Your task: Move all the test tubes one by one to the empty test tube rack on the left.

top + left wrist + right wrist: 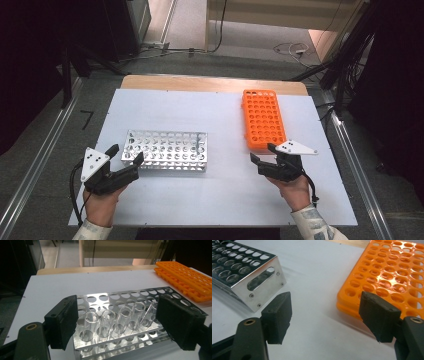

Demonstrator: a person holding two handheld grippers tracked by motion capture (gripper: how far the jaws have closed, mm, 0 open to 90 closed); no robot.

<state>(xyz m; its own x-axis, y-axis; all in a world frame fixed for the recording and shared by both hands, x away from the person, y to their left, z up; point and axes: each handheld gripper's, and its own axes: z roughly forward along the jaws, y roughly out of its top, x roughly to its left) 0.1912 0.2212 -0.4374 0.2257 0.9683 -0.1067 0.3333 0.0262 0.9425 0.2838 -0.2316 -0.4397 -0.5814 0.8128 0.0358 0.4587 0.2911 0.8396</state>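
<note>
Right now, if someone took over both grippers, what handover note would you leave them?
Left gripper: open, holding nothing, jaws at the near left corner of the metal rack, framing its front row of clear glass tubes.
Right gripper: open, holding nothing, just short of the near end of the orange rack.
Both racks sit on the white board, apart from each other.
Done: nothing gripped yet; the orange rack's visible holes are empty.
Left: probably grasping a tube; the destination is unclear.
</note>
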